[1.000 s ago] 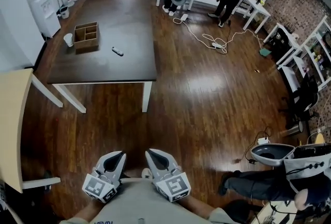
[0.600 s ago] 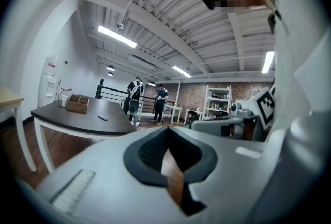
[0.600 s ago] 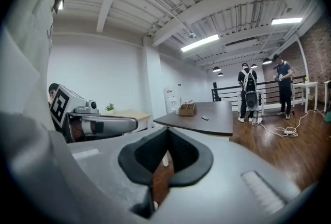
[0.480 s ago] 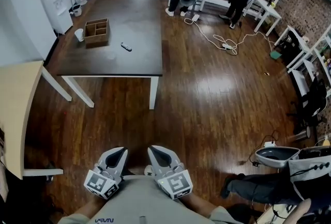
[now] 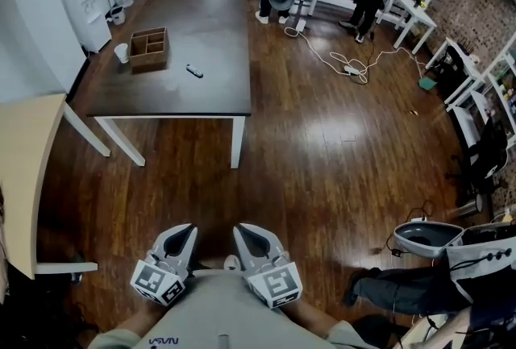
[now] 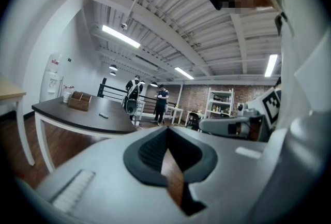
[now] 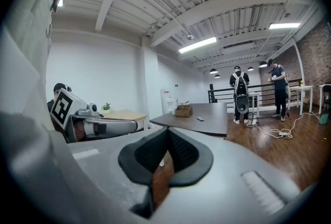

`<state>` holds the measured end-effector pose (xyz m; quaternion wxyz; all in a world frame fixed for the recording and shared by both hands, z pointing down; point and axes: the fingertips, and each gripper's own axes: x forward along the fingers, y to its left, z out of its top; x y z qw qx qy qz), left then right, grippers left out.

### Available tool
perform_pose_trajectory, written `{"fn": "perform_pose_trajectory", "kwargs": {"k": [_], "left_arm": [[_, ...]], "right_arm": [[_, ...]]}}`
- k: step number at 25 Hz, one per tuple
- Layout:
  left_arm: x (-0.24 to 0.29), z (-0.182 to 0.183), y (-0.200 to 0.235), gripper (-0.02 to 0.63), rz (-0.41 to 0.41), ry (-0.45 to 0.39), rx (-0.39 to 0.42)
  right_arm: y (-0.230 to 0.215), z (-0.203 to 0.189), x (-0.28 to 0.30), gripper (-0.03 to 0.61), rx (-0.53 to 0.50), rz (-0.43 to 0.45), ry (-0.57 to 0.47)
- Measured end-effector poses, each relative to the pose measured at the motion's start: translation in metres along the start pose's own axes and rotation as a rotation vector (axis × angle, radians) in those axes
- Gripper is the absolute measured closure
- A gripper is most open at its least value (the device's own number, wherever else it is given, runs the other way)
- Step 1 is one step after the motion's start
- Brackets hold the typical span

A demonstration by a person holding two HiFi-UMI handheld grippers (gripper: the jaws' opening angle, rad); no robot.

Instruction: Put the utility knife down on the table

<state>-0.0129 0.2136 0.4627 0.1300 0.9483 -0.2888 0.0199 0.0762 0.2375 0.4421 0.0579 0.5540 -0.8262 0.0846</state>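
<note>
The small, slim, grey-and-black utility knife (image 5: 194,71) lies flat on the dark brown wooden worktop (image 5: 193,96), in the upper left of the head view. It rests on bare surface just right of the open wooden compartment box (image 5: 149,47), and apart from it. A white paper cup (image 5: 121,52) stands at the box's left side. Judged from how things lie, the putting-down looks done.

Both tools are far from the worktop, low in the centre of the frame and close to the person's body. The left hand-held gripper (image 5: 182,236) is clenched, its dark ribbed pads meeting with nothing between them. Only floor shows through the notch below. The right hand-held gripper (image 5: 250,236) is likewise closed tight and empty.

The knife should be light and rigid, a narrow hard casing that will not give under the pads. A smooth shell like that can slip or swivel if it is pinched near one end. The sound hold would be across the narrow width of the handle near its middle, pads on the two flat sides, so that it stays level. The blade end is best kept clear of the pads. At this range the knife is too small to tell which end carries the blade, or whether the blade is out.
</note>
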Motion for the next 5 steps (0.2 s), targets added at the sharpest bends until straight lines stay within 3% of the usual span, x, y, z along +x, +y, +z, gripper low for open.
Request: {"fn": "perform_pose_trajectory", "kwargs": {"k": [5], "left_arm": [[-0.006,-0.008,0.013,0.612,0.057,-0.009,-0.075]], "right_arm": [[-0.002,-0.004,-0.005,0.580,0.017,-0.009,0.010]]}}
